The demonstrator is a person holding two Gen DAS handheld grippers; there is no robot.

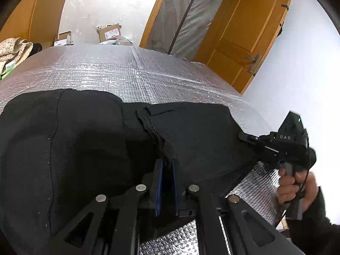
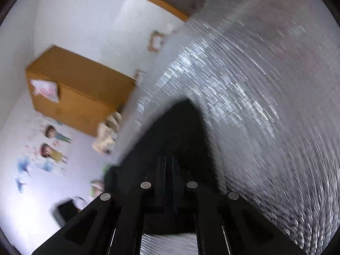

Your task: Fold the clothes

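Observation:
A black garment (image 1: 85, 138) lies spread over the silver foil-covered table (image 1: 127, 70). In the left wrist view, my left gripper (image 1: 167, 163) has its blue-padded fingers close together, shut on a thick seamed fold at the garment's near edge. At the right, my right gripper (image 1: 244, 137), held by a person's hand (image 1: 289, 184), pinches the garment's right corner. The right wrist view is blurred. There the black garment (image 2: 182, 123) rises to a point over the narrow, shut fingers of my right gripper (image 2: 169, 161), above the foil table (image 2: 255, 85).
Cardboard boxes (image 1: 109, 31) stand beyond the table's far edge, and a beige cloth pile (image 1: 12, 48) lies at the far left. An orange door (image 1: 244, 36) stands open behind. The right wrist view shows a wooden cabinet (image 2: 74, 89) against the wall.

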